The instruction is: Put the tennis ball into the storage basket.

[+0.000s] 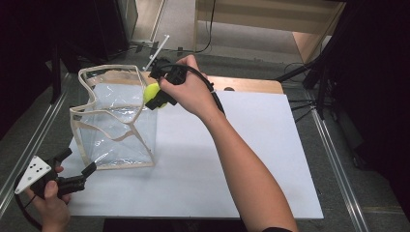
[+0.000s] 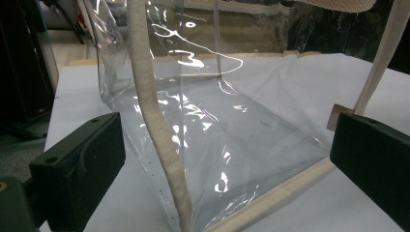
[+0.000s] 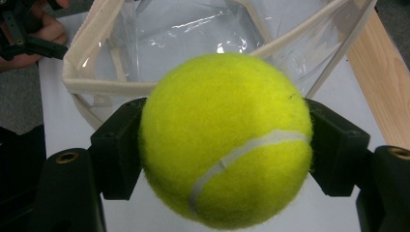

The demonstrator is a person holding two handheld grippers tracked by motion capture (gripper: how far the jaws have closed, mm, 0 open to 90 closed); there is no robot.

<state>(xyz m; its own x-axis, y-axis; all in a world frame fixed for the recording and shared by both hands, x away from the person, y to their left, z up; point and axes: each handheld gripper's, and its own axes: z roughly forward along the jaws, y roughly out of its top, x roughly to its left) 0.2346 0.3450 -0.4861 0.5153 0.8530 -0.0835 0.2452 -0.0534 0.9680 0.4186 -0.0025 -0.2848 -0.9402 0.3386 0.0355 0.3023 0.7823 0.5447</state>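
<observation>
firmly clamped — right claw point(image 3: 225, 145) grips tennis ball point(image 3: 225, 140); left claw point(image 2: 227, 159) wide open.

**Cut off and covered**

The right gripper point(image 1: 155, 93) is mostly hidden under its hand point(image 1: 186, 89). Beside it, the clear bag point(image 2: 217, 121) runs past the left gripper view's top edge. The tennis ball point(image 3: 226, 140) covers part of the bag's rim.

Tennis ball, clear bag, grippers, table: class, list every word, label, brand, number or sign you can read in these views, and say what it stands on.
No readable text anywhere.
Tennis ball: white seam, no brand print on the side shown.
Bag: clear plastic with cream trim; the small tab at its edge is blank.
Left gripper: grey plate carries black dots, no letters or digits.
Right gripper: plain black jaws.
</observation>
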